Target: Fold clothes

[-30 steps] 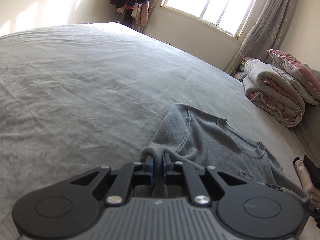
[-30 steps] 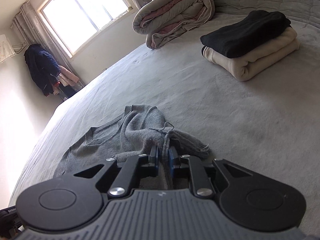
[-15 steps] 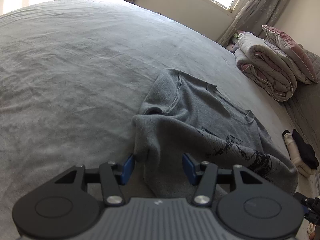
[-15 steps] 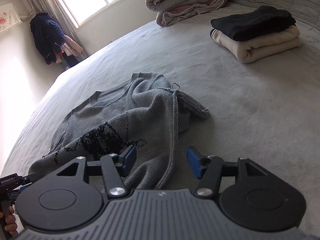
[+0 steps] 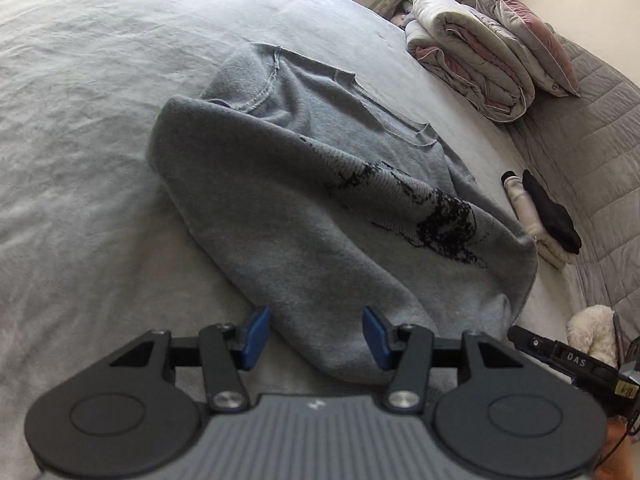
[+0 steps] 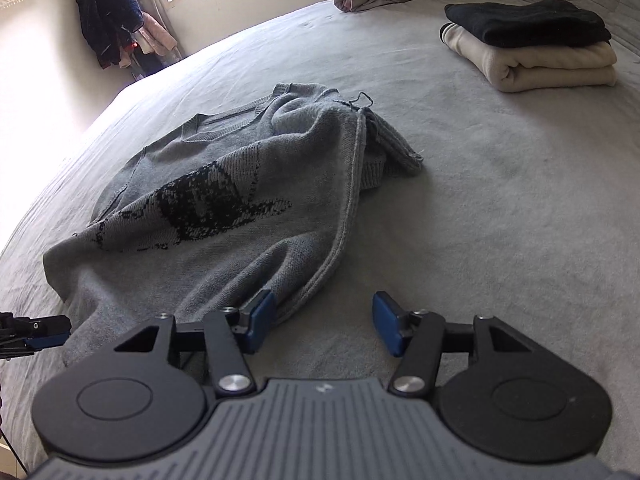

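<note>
A grey knit sweater (image 5: 304, 200) with a black pattern lies rumpled on the grey bed (image 5: 80, 160), its lower part folded up over the body. It also shows in the right wrist view (image 6: 224, 200). My left gripper (image 5: 316, 334) is open, its jaws wide apart above the sweater's near edge, holding nothing. My right gripper (image 6: 324, 326) is open and empty; its left pad (image 6: 260, 320) sits at the sweater's near right edge, the right pad over bare bed.
A stack of folded clothes, black on cream (image 6: 532, 44), lies on the bed at the right. A rolled quilt (image 5: 472, 72) and a pillow (image 5: 524, 36) lie at the head. Clothes hang in the far corner (image 6: 112, 36). A cream plush thing (image 5: 592, 332) sits at the right.
Both grippers were shut on the sweater a second ago. They have opened, let it drop on the bed and drawn back and up from it.
</note>
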Demonstrator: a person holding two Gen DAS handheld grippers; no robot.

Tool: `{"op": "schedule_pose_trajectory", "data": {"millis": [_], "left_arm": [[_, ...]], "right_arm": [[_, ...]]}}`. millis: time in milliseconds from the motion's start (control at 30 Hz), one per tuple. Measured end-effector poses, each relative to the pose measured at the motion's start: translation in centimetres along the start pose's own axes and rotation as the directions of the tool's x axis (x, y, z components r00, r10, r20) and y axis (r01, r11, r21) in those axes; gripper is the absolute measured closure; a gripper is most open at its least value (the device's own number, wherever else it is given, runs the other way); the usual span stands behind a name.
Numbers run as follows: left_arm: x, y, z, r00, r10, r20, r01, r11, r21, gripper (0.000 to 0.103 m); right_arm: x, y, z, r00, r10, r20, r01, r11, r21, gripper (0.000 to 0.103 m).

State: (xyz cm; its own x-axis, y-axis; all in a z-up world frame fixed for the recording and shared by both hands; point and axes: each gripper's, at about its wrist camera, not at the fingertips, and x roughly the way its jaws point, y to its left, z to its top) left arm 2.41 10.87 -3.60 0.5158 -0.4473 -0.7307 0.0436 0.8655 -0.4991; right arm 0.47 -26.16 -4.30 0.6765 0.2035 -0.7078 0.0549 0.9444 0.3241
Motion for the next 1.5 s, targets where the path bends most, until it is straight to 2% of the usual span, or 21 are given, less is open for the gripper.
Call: {"op": "schedule_pose_trajectory", "data": {"millis": [133,200,233,267,333,400,433,467,600,700,767,867,933,1000,1100,1233,1333,1400,1500], "left_arm": [[1.0,-1.5,-0.6,0.992,-0.111,-0.059,0.11,0.994,-0.013,0.051],[1.7,-2.3,-1.0,0.984,-0.155,-0.093,0.153,0.988,-0.023,0.051],[2.1,-2.7,-1.2,0.983,-0.152,-0.101,0.15,0.988,-0.02,0.051],[2.4,-3.1,-1.4,0.985,-0.137,-0.101,0.137,0.99,-0.008,0.051],[2.8,-4.0,-1.7,0.989,-0.114,-0.095,0.116,0.993,0.014,0.057],[2.9,-4.5,-1.6,0.991,-0.109,-0.076,0.11,0.994,0.022,0.088],[2.9,-4.6,-1.6,0.992,-0.113,-0.064,0.114,0.993,0.019,0.096],[2.8,-4.6,-1.3,0.991,-0.123,-0.042,0.124,0.992,0.008,0.099],[1.8,-4.3,-0.3,0.987,-0.136,0.086,0.138,0.99,-0.019,0.099],[1.1,-4.0,0.6,0.979,-0.093,0.18,0.099,0.995,-0.025,0.099],[1.0,-3.7,1.1,0.978,-0.063,0.197,0.07,0.997,-0.025,0.099],[0.8,-3.2,1.9,0.975,-0.019,0.223,0.026,0.999,-0.026,0.096],[0.7,-2.9,2.4,0.972,-0.003,0.234,0.009,1.0,-0.023,0.087],[0.6,-3.0,2.3,0.974,-0.024,0.223,0.023,1.0,0.005,0.065],[0.6,-3.3,2.2,0.975,0.012,0.223,-0.022,0.999,0.042,0.06],[0.3,-2.8,2.2,0.972,0.047,0.23,-0.054,0.998,0.022,0.054],[0.1,-2.5,2.2,0.969,0.074,0.234,-0.077,0.997,0.006,0.041],[0.0,-2.2,2.2,0.967,0.091,0.236,-0.093,0.996,-0.004,0.027],[-0.2,-1.9,2.1,0.964,0.117,0.24,-0.116,0.993,-0.02,0.02]], "right_arm": [[0.6,0.6,0.0,1.0,0.003,0.027,-0.003,1.0,-0.017,0.054],[1.0,0.9,0.0,0.999,0.0,0.041,0.001,1.0,-0.028,0.067],[1.0,1.1,0.1,0.999,-0.007,0.049,0.009,0.999,-0.033,0.082],[1.1,1.2,0.1,0.998,-0.014,0.057,0.016,0.999,-0.039,0.092],[1.0,1.5,0.4,0.996,-0.028,0.082,0.032,0.999,-0.043,0.096],[0.7,1.8,0.7,0.992,-0.046,0.117,0.052,0.997,-0.053,0.098],[0.6,1.8,0.9,0.989,-0.055,0.134,0.063,0.997,-0.053,0.099],[0.4,1.8,1.1,0.986,-0.065,0.152,0.074,0.996,-0.052,0.099],[-0.2,1.7,2.1,0.97,-0.104,0.221,0.117,0.992,-0.045,0.1],[-0.6,1.4,2.9,0.953,-0.139,0.27,0.154,0.987,-0.036,0.102],[-0.4,0.8,3.3,0.951,-0.151,0.269,0.163,0.986,-0.023,0.102],[-0.1,-0.2,3.5,0.963,-0.137,0.232,0.138,0.99,0.012,0.1],[0.1,-0.7,3.4,0.976,-0.109,0.188,0.104,0.994,0.037,0.086],[0.3,-1.0,3.2,0.988,-0.074,0.135,0.067,0.996,0.058,0.086],[0.6,-1.2,2.3,0.998,-0.028,0.059,0.022,0.996,0.09,0.083],[0.4,-1.2,1.1,0.999,0.037,-0.005,-0.036,0.991,0.131,0.057],[-0.1,-0.8,0.5,0.998,0.06,-0.027,-0.057,0.992,0.116,0.057],[-0.3,-0.5,0.1,0.997,0.068,-0.04,-0.063,0.992,0.105,0.057],[-0.6,0.1,-0.6,0.994,0.093,-0.066,-0.086,0.992,0.097,0.056]]}}
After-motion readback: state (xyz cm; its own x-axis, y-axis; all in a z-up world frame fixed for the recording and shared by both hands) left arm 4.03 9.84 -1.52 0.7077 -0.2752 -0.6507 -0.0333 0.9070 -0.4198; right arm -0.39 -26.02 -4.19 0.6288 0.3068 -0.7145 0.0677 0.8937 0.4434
